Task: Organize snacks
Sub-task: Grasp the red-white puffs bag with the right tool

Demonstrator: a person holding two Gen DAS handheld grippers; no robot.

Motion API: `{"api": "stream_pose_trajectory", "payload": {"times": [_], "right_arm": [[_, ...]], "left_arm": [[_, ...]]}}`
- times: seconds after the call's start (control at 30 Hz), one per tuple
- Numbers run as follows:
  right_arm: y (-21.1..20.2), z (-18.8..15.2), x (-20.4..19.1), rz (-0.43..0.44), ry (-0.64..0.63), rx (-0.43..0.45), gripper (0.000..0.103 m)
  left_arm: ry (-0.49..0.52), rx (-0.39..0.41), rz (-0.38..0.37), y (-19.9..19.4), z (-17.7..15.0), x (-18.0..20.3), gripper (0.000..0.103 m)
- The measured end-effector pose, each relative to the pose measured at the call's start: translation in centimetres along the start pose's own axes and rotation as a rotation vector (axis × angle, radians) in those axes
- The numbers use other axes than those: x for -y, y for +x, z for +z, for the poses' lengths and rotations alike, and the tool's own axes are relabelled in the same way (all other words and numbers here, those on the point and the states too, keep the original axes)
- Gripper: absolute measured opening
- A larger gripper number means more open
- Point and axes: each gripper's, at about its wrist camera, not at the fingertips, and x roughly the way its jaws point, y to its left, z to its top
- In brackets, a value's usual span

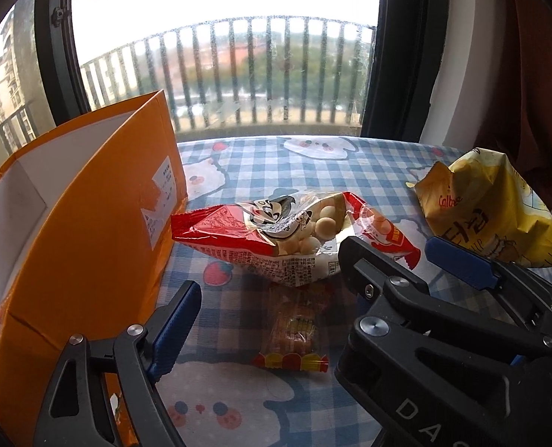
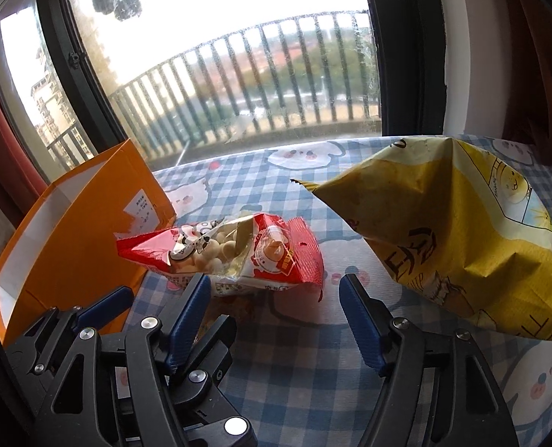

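A red snack bag (image 1: 276,231) (image 2: 238,257) with white balls showing through its window lies on the checked tablecloth, just beyond both grippers. A small clear candy packet (image 1: 294,327) lies in front of it, between the fingers of my left gripper (image 1: 272,298), which is open and holds nothing. My right gripper (image 2: 274,283) is open too, its tips just short of the red bag's near edge. A crumpled yellow chip bag (image 2: 462,242) (image 1: 499,208) lies to the right. The two grippers (image 1: 391,249) (image 2: 175,305) overlap side by side.
An open orange cardboard box (image 1: 89,242) (image 2: 71,242) stands at the left, close to the red bag. The blue checked tablecloth (image 2: 294,354) runs back to a window with a balcony railing. A dark curtain (image 1: 529,93) hangs at the right.
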Motion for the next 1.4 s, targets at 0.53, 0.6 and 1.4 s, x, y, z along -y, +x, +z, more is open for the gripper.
{"api": "stream_pose_trajectory", "payload": {"times": [0.53,0.6,1.4], "right_arm": [[1.8,0.1,-0.2,0.002,-0.068,0.025,0.037],[1.7,-0.1,-0.2,-0.005,-0.083,0.030,0.033],[-3.0,-4.3,-0.2,-0.141,-0.012,0.049,0.028]], "left_arm": [[-0.040,-0.066,-0.037,2.3,-1.1,-1.3,0.079],[-0.034,-0.065,-0.034,2.2,-1.2,-1.2,0.079],[0.086,-0.049,-0.053,-0.7,-4.2,0.0,0.031]]}}
